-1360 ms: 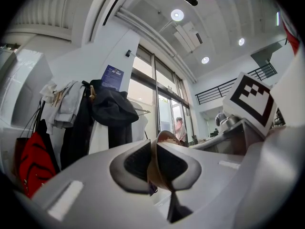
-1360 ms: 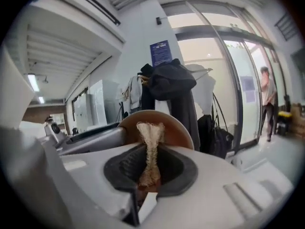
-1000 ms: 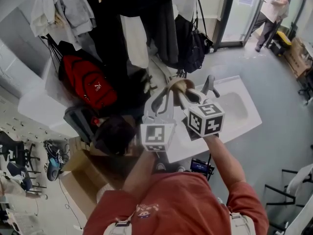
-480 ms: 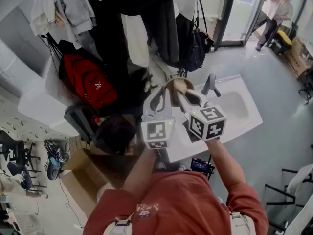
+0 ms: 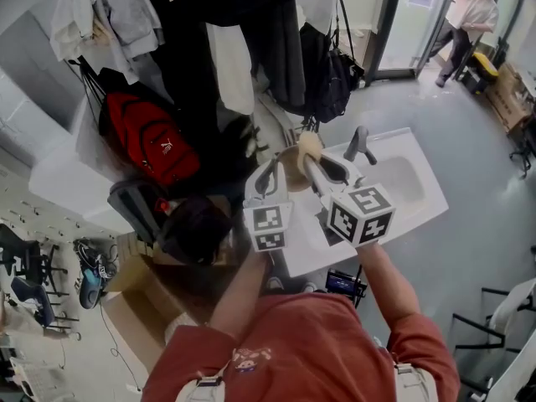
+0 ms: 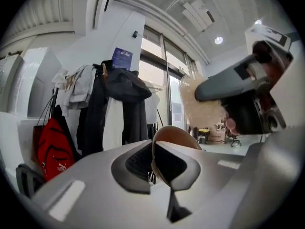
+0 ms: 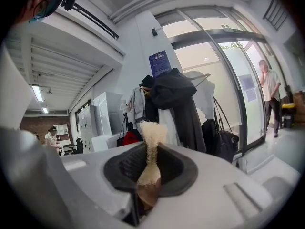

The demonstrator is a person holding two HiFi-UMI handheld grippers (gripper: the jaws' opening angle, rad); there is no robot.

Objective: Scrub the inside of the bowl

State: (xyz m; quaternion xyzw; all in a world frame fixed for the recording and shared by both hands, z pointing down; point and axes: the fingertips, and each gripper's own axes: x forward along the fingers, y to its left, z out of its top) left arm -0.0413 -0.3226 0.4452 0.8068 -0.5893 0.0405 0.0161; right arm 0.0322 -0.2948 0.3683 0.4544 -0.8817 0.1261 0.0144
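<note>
A brown bowl (image 5: 290,162) hangs over the white sink counter (image 5: 419,212), tipped on its side. My left gripper (image 5: 274,174) is shut on its rim; its jaws have just been closing on that rim. In the left gripper view the bowl's (image 6: 172,135) rim stands edge-on between the two pads. My right gripper (image 5: 311,166) is shut on a beige fibrous scrub pad (image 5: 308,145), which sits at the bowl's far edge. In the right gripper view the scrub pad (image 7: 150,132) sticks up from between the jaws. The right gripper (image 6: 238,82) and the scrub pad (image 6: 202,106) also show in the left gripper view.
A grey faucet (image 5: 360,145) and the sink basin (image 5: 404,182) lie just right of the grippers. Coats on a rack (image 5: 251,23), a red backpack (image 5: 151,145) and a black bag (image 5: 333,78) hang behind. A person (image 5: 465,23) stands by the glass door at far right.
The left gripper and bowl have sunk a little. The right gripper has edged up, and the scrub pad now shows at the bowl's upper edge. The person by the door has shifted.
</note>
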